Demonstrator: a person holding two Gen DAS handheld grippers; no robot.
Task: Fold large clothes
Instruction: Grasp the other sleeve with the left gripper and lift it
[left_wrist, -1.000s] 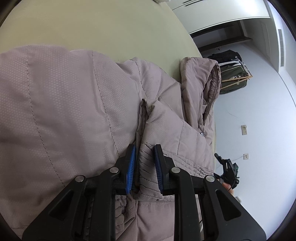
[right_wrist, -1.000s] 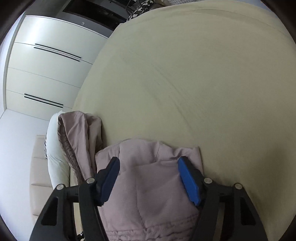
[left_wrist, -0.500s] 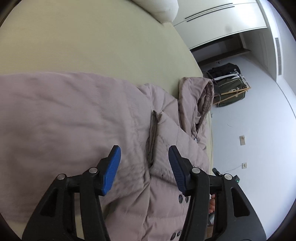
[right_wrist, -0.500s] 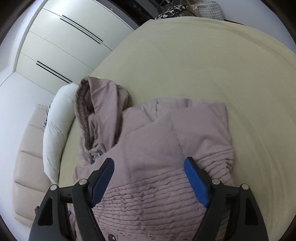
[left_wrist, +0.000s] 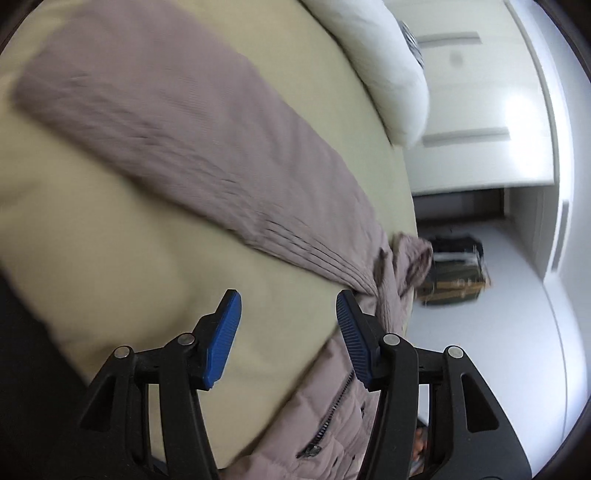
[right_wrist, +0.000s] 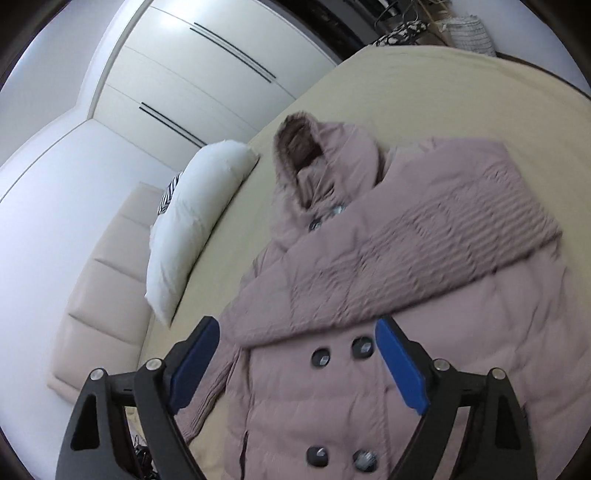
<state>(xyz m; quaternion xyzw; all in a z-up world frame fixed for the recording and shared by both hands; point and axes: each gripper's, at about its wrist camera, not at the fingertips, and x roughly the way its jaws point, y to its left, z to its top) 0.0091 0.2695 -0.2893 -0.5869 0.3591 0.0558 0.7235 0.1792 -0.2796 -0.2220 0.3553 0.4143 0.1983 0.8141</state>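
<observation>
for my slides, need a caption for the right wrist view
Open right gripper above a mauve hooded coat with one sleeve folded across its chest.

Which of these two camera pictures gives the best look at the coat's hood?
The right wrist view: the hood lies open at the top of the coat, sharp and whole. The left wrist view shows only a small, blurred bunch of it at the bed's far edge.

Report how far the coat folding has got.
Done: one sleeve lies folded across the coat chest. In hand: nothing; the left gripper and right gripper, jaws just opened wider, hold nothing. Left: the other sleeve lies out on the bed; hood and body unfolded.
</observation>
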